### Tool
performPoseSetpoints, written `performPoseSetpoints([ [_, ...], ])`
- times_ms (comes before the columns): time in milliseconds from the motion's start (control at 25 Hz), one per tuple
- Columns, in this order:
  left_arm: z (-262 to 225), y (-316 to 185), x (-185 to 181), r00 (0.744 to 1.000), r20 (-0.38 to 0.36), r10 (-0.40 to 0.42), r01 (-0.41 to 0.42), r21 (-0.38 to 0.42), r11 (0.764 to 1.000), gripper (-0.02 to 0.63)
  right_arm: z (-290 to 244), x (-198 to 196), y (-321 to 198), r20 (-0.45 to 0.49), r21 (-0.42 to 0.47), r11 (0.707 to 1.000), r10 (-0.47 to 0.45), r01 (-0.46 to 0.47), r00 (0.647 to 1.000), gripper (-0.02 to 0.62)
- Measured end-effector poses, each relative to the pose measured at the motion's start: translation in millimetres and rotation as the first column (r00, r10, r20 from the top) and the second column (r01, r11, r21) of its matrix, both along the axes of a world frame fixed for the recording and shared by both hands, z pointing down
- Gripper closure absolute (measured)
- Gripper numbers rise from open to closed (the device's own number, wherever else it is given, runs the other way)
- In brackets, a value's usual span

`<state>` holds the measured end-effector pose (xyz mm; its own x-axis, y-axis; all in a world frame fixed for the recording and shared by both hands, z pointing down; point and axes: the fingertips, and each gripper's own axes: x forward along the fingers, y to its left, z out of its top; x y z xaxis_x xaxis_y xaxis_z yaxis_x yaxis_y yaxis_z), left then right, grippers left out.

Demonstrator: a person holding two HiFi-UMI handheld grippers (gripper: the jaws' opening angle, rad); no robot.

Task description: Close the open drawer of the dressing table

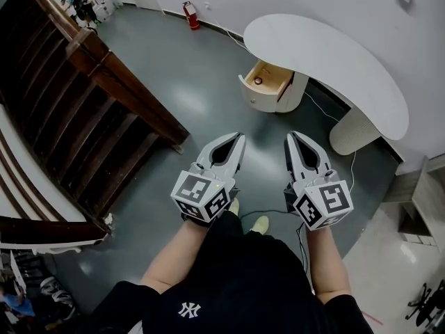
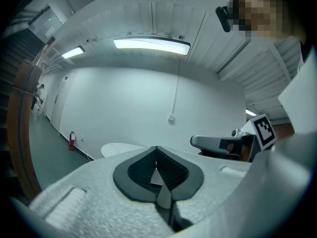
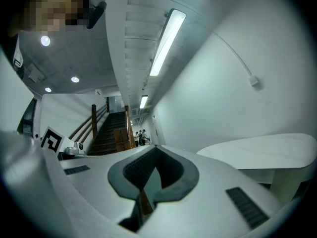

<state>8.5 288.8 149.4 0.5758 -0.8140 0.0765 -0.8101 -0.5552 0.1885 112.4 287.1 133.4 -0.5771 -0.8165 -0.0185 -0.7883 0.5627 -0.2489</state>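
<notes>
The left hand-held gripper [image 1: 238, 138] has its jaws together on nothing and is well short of the drawer [image 1: 266, 76]. The drawer stands pulled out from under the dressing table's white surface [image 1: 334, 58], so the closing push is not yet begun. Its length runs toward lower left, front panel leading. The right hand-held gripper [image 1: 290, 138] is likewise closed and empty.

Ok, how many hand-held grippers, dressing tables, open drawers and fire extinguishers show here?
Hand-held grippers: 2 (left hand-held gripper, right hand-held gripper)
Dressing table: 1
Open drawer: 1
Fire extinguisher: 1
Total: 5
</notes>
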Motion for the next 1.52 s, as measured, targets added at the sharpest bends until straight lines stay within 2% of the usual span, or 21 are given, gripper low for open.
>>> performPoseSetpoints([
  [360, 20.7, -53.6, -0.8, 1.0, 0.005, 0.017, -0.017, -0.026, 1.0, 0.597, 16.0, -5.8, -51.9, -0.015, -0.035, 0.999, 0.012, -0.013, 1.0, 0.58],
  [1000, 92.3, -242.4, -44.3, 0.993, 0.034, 0.111, -0.109, -0.055, 0.993, 0.597, 65.5, -64.0, -246.5, -0.067, -0.079, 0.993, 0.082, -0.087, 0.994, 0.58],
  [1320, 160.6, -299.9, -67.1, 0.991, 0.041, 0.13, -0.124, -0.132, 0.984, 0.597, 103.0, -91.6, -301.2, -0.117, -0.128, 0.986, 0.089, -0.104, 0.989, 0.58],
  [1520, 209.1, -321.3, -63.6, 0.989, 0.05, 0.141, -0.131, -0.175, 0.976, 0.597, 140.2, -95.5, -325.0, -0.142, -0.164, 0.981, 0.076, -0.099, 0.987, 0.58],
])
